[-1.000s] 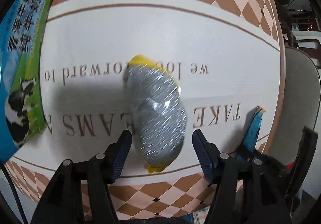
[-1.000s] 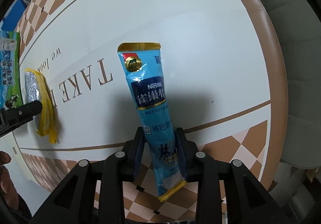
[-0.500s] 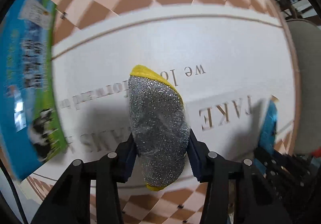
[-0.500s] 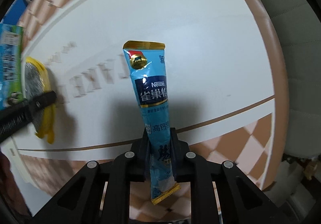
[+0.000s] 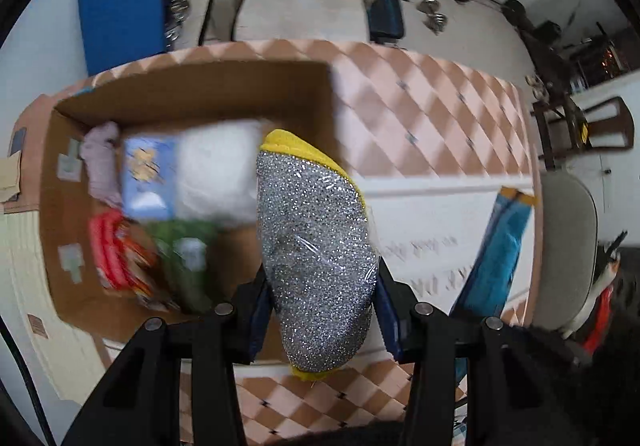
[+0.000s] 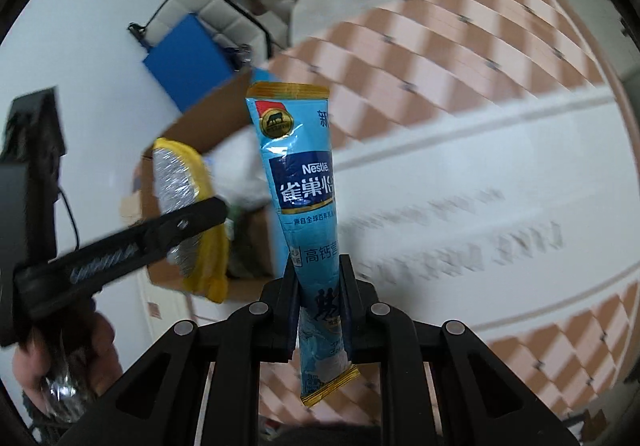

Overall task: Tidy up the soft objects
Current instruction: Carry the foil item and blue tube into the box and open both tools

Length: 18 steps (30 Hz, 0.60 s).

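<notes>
Left wrist: glittery silver oval sponge (image 5: 316, 266), yellow-backed, tongs-clamped (image 5: 320, 310).

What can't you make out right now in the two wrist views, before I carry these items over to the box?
- Brown cardboard box contents, left wrist view: motion blur smears them; kinds unreadable.
- Box interior, right wrist view: mostly hidden behind the glittery silver-and-yellow sponge and the left gripper.
- Table lettering, both views: blurred.
- Blue Nestle stick sachet, right wrist view: right-hand print wraps out of sight.
</notes>
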Tool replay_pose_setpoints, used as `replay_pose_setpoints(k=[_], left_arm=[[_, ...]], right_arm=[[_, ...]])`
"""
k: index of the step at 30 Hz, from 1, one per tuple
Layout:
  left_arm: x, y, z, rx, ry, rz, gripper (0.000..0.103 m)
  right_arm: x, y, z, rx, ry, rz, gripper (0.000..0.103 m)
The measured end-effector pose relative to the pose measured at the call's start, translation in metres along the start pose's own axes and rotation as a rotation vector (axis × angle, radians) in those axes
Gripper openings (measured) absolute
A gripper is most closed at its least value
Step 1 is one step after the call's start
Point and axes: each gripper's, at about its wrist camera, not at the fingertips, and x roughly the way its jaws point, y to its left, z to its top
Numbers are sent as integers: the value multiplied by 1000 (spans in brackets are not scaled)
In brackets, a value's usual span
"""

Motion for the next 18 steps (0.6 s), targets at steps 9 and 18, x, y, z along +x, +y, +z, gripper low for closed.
replay_pose_setpoints(k=[9, 18], left_arm=[[40, 50, 76, 24, 169, -21, 43], [77, 54, 92, 61, 289, -78, 51]], right_arm=[[78, 77, 22, 15, 23, -69, 18], [131, 73, 26, 66, 113, -167, 31]])
